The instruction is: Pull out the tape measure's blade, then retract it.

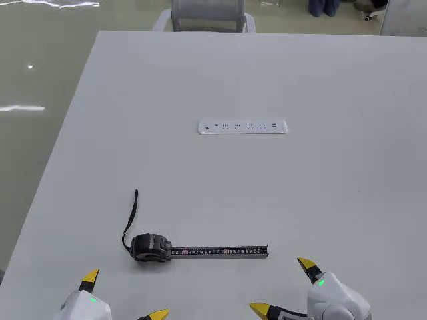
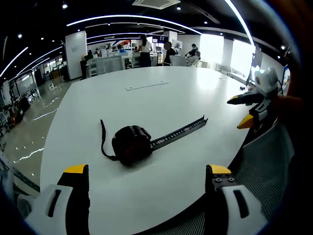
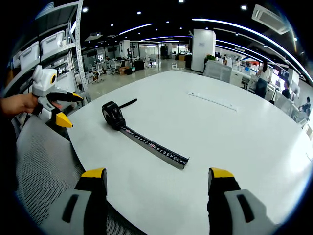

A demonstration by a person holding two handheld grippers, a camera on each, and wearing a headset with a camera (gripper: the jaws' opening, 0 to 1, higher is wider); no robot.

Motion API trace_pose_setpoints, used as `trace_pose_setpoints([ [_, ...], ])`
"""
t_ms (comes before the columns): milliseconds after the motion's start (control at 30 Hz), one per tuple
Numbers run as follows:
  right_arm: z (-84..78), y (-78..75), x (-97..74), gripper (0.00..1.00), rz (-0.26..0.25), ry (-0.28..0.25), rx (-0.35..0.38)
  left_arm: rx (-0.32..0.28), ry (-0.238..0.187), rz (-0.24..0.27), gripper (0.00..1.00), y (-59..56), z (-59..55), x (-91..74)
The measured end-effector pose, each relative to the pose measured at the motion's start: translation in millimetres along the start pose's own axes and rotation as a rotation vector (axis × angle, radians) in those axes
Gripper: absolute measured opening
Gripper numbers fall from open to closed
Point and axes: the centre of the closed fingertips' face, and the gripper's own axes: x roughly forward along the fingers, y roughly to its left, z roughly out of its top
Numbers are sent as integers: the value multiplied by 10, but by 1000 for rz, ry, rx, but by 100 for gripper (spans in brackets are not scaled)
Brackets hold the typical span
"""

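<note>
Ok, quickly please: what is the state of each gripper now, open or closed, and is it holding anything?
Left gripper: open, holding nothing.
Right gripper: open, holding nothing.

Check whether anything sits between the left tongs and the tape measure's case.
Nothing visible does. Bare table lies between the open left tongs and the tape measure; its blade runs off toward the right tongs.

Bright, even overhead light. The matte white bench (image 1: 320, 200) has no hot spots, and the black tape measure (image 1: 151, 247) casts only a faint soft shadow. Glare streaks on the glossy greenish floor (image 1: 27, 87), far left. Gripper views: heavy fisheye bending at the edges, with long ceiling strip lights (image 2: 127, 16) and windows (image 2: 217, 49) blown out. Head view sharp.
</note>
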Motion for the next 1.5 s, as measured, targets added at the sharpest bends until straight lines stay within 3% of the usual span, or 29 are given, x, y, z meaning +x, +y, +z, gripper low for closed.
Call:
trace_pose_setpoints([
  [200, 7, -6, -11, 86, -6, -2, 10, -11, 2, 26, 99, -11, 24, 12],
  [433, 7, 8, -13, 86, -1, 5, 5, -9, 14, 19, 99, -62, 20, 38],
  [733, 9, 17, 9, 86, 9, 8, 0, -45, 26, 77, 99, -36, 0, 75],
  [967, 20, 11, 29, 83, 18, -10, -23, -80, 8, 120, 98, -28, 1, 126],
  [1333, 18, -12, 124, 77, 73, -17, -79, -118, 4, 162, 97, 15, 42, 250],
  [1500, 8, -20, 172, 75, 125, -14, -152, -143, 1, 170, 96, 71, 72, 317],
])
